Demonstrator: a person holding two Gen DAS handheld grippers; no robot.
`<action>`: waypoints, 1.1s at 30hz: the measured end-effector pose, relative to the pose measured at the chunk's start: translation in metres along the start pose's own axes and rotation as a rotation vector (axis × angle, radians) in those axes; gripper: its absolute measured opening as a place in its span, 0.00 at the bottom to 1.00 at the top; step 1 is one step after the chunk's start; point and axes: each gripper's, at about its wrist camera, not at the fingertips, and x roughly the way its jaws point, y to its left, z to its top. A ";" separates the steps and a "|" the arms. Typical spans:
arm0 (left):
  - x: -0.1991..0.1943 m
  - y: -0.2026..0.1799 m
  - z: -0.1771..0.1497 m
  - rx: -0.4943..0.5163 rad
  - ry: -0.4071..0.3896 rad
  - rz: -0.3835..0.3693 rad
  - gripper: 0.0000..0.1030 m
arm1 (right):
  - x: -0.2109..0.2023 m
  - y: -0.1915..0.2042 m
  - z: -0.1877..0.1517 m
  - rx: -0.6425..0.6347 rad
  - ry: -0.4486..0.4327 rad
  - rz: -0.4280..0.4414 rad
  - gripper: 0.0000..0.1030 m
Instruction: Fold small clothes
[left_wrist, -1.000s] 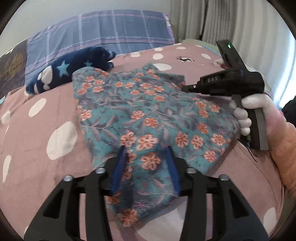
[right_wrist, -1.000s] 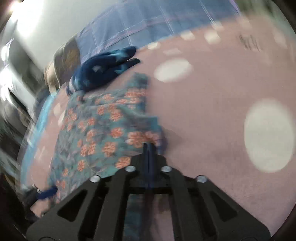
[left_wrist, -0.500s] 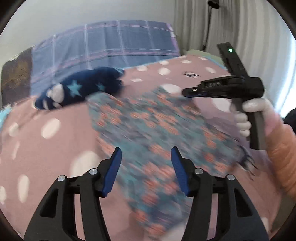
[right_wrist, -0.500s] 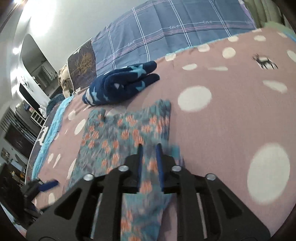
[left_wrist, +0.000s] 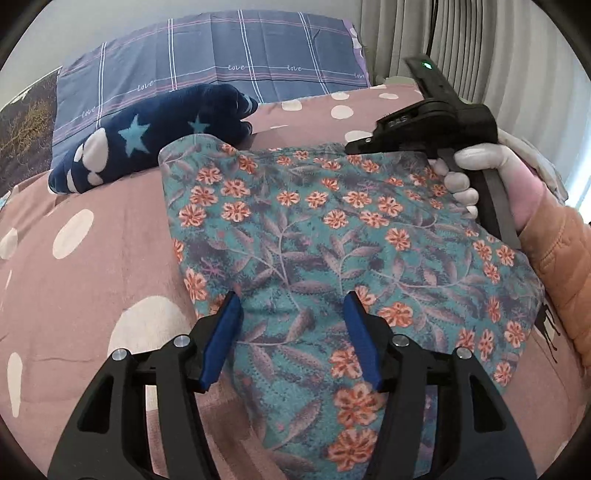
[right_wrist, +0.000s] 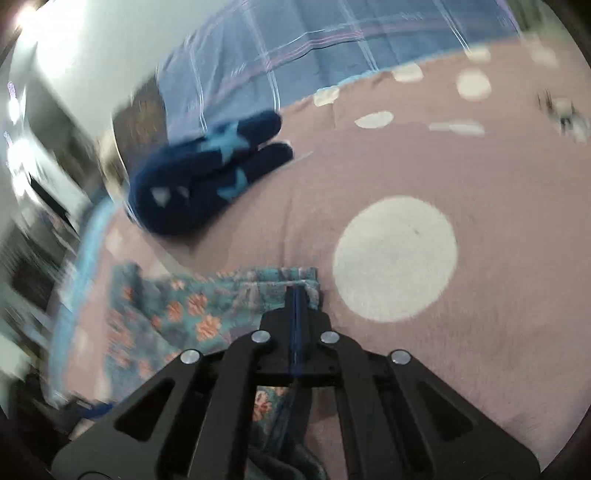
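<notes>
The floral garment (left_wrist: 332, 236) lies spread on the pink dotted bedspread (left_wrist: 96, 236), its far edge beside the navy star-print garment (left_wrist: 147, 140). Your right gripper (right_wrist: 297, 295) has its jaws closed on the cloth's far corner, pinching a fold of the teal fabric. Your left gripper (left_wrist: 291, 332) hangs over the near part of the cloth with jaws spread wide, holding nothing. A plaid pillow (left_wrist: 221, 62) sits behind, curtains (left_wrist: 480, 55) to the right.
</notes>
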 end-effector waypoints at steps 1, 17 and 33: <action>-0.001 0.001 0.000 -0.004 0.000 -0.004 0.58 | -0.006 -0.003 -0.001 0.020 -0.018 0.007 0.00; -0.060 -0.008 -0.045 0.030 0.018 0.033 0.62 | -0.123 0.082 -0.183 -0.343 0.160 -0.027 0.28; 0.001 0.053 0.001 -0.233 0.074 -0.144 0.66 | -0.121 0.007 -0.118 -0.041 0.093 0.003 0.59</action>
